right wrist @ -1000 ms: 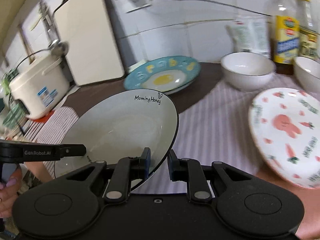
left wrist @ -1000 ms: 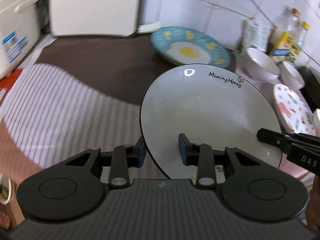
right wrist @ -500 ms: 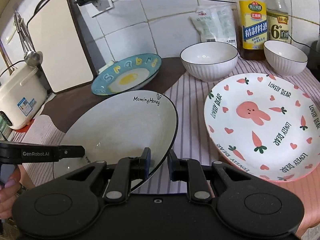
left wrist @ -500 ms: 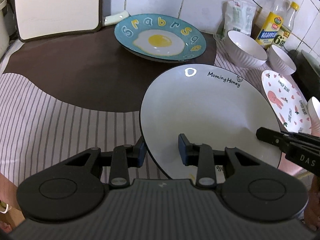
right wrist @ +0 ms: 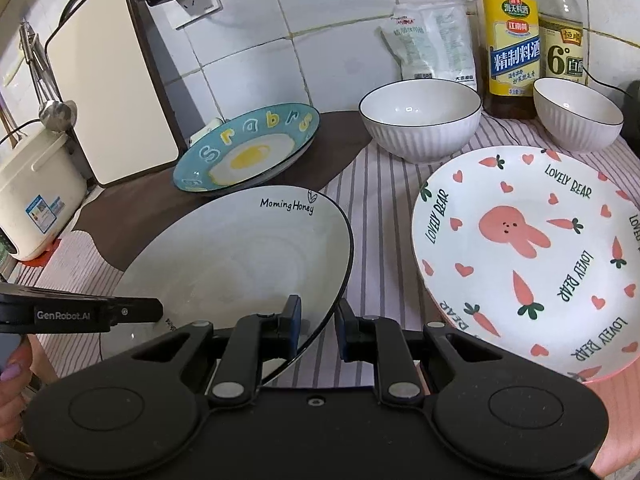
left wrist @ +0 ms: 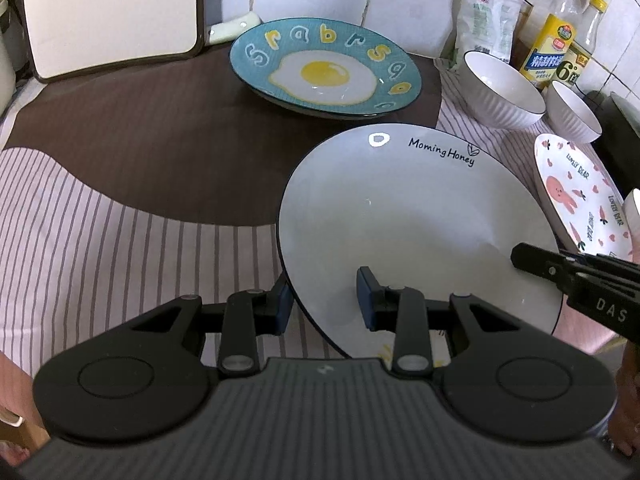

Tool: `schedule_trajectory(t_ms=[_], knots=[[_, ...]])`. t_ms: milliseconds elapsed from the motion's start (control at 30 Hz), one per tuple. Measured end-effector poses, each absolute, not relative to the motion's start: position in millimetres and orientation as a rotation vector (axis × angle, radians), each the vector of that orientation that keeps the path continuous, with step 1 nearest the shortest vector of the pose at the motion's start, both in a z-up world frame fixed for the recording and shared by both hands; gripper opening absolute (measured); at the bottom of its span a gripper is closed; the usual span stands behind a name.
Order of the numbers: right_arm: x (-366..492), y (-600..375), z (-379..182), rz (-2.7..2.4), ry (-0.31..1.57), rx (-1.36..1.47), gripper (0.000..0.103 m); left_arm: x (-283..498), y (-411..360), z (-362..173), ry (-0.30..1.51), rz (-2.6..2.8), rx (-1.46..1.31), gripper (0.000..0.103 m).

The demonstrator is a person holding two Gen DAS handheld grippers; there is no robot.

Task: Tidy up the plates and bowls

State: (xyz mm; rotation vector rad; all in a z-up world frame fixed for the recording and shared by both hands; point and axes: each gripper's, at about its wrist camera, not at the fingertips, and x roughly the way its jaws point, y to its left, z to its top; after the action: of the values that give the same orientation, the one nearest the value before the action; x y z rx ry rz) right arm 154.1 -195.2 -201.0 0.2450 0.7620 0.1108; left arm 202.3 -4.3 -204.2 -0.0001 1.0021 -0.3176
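Sorting is hardly begun: both grippers, left gripper [left wrist: 324,300] and right gripper [right wrist: 318,326], clench opposite rims of the white plate [left wrist: 416,216] at lower centre; egg plate [left wrist: 324,68], rabbit plate [right wrist: 532,256] and two bowls [right wrist: 420,118] lie separate, unstacked.

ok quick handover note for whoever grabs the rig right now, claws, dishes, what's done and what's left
Left claw: shut on the white plate, near-left rim.
Right claw: shut on the same plate's right rim; plate is tilted, held by both.
On the counter: egg plate at the back, bunny plate on the right, big bowl and small bowl by the bottles.
Done: nothing stacked.
Left: set the white plate down, stack plates, nest bowls.
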Motion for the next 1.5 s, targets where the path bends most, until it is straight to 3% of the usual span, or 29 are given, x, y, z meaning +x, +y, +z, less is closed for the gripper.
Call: schedule_trajectory(t_ms=[367, 533, 733, 933, 1200, 1433, 1500], knots=[[130, -189, -174, 0.055, 0.727, 0.162, 0.025, 199, -6, -194, 1.054, -0.303, 0.034, 0.031], [103, -202, -148, 0.039, 0.649, 0.192, 0.047, 187, -1, -172, 1.020, -0.319, 0.025, 0.032], [68, -212, -128, -0.012, 0.584, 0.157, 0.065, 168, -18, -141, 0.956, -0.372, 0.060, 0.036], [38, -229, -111, -0.055, 0.540, 0.148, 0.071, 147, -52, -111, 0.913, -0.440, 0.106, 0.048], [11, -256, -102, -0.118, 0.479, 0.147, 0.071, 132, -100, -87, 0.874, -0.501, 0.157, 0.058], [11, -286, -108, -0.184, 0.492, 0.149, 0.074, 132, -144, -89, 0.865, -0.548, 0.206, 0.066], [15, -296, -113, -0.200, 0.502, 0.163, 0.074, 135, -154, -92, 0.874, -0.558, 0.215, 0.072]])
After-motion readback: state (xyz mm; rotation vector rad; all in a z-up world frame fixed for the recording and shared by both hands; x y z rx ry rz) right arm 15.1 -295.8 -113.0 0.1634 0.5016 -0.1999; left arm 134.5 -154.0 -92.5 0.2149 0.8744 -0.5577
